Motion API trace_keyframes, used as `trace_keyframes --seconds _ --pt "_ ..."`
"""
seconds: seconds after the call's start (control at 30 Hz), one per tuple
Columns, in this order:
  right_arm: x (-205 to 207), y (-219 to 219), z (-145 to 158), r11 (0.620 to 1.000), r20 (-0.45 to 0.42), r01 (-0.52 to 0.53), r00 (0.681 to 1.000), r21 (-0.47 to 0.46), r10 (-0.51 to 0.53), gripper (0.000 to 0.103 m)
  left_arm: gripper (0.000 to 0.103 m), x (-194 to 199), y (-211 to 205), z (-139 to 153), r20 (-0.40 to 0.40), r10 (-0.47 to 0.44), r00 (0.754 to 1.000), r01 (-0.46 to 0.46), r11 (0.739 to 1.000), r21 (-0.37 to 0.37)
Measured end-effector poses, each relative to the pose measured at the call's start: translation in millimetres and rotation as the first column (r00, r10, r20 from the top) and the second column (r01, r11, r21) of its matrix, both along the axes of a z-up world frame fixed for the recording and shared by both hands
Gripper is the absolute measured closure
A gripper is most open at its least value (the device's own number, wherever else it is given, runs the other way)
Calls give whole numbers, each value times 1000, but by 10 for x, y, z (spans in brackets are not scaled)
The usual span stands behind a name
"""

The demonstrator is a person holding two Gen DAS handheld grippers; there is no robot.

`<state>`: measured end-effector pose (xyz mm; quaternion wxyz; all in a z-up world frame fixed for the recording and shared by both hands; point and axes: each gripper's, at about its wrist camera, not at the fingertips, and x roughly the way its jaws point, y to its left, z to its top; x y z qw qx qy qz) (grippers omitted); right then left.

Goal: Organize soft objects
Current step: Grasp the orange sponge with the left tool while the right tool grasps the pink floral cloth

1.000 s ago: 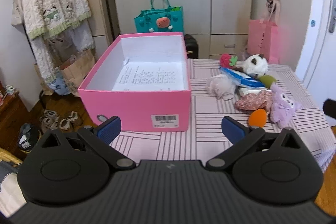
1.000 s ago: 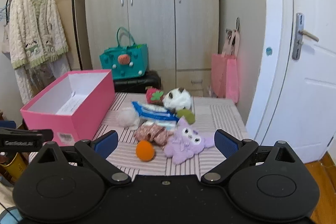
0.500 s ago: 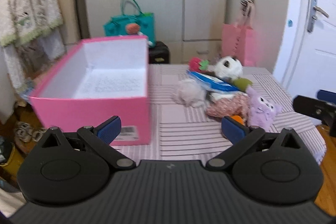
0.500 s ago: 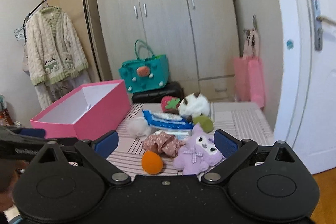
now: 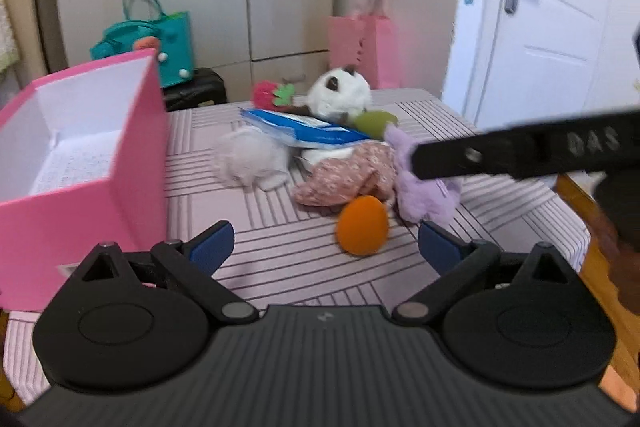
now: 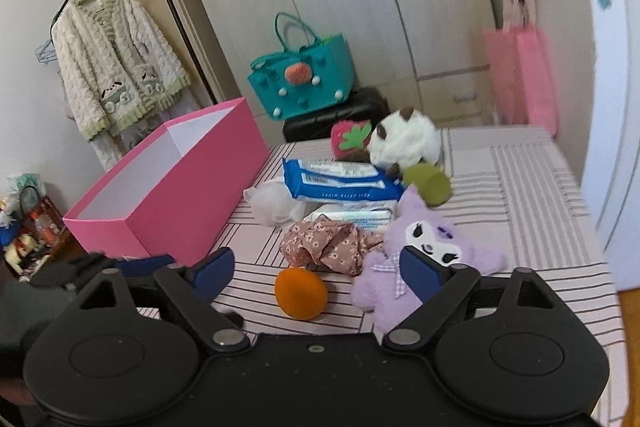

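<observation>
A pile of soft things lies on the striped table [image 5: 304, 259]: an orange egg-shaped toy [image 5: 362, 225] [image 6: 301, 293], a purple plush [image 6: 424, 251] [image 5: 424, 195], a floral cloth [image 6: 326, 245] [image 5: 344, 177], a white puff [image 5: 250, 161], a blue wipes pack [image 6: 340, 181], a green ball [image 6: 428, 183], a white plush [image 6: 404, 139] and a strawberry toy [image 6: 350, 139]. An open pink box [image 5: 76, 163] [image 6: 168, 195] stands left of them. My left gripper [image 5: 324, 247] is open and empty, just short of the orange toy. My right gripper [image 6: 316, 267] is open and empty, low over the orange toy and purple plush.
Wardrobes [image 6: 340, 7] line the back wall with a teal bag [image 6: 300, 79] on a black case and a pink bag [image 6: 520, 75]. A clothes rack with a cream cardigan [image 6: 116, 63] stands left. A white door [image 5: 560, 27] is at the right, past the table edge.
Both grippers have swung toward the toy pile and come lower and closer. The right gripper's body now crosses the left wrist view in front of the purple plush.
</observation>
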<state>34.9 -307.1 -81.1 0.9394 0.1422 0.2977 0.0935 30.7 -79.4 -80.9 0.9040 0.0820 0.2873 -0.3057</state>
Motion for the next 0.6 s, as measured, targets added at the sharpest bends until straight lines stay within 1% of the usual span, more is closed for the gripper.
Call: trace_keyframes --seconds 0.1,0.17,0.2,0.27,0.3,0.33,0.43,0.5,0.6 --pt "139 22 -39 999 -18 -34 999 -18 33 14 8 36 -118 -100 20 -5 1000 4 999 37" --pt "251 49 -71 998 -35 -58 998 -29 57 16 18 93 -206 -190 11 -14 1000 14 998 62" --pt "314 59 -93 997 -49 -69 997 -29 67 17 21 112 -236 -219 3 -19 1000 19 998 67" --pt "438 67 -136 996 -84 -83 993 -20 81 18 32 177 -294 -292 -11 -21 1000 22 997 78" --pt "492 54 -154 996 -103 -86 991 -5 85 18 34 206 -311 -324 -14 -18 1000 19 997 78" --pt "548 41 -172 996 -118 -90 989 11 90 18 34 230 -312 -344 -18 -23 1000 25 998 64" --pt "682 51 -180 992 -139 -118 983 40 122 18 41 264 -307 -342 -40 -44 998 45 999 19" --pt "749 104 -190 990 -151 -143 978 14 144 18 43 264 -329 -344 -36 -55 998 55 998 10" --pt "826 175 -239 988 -179 -153 973 -36 144 18 47 290 -359 -381 -41 -67 997 67 998 -1"
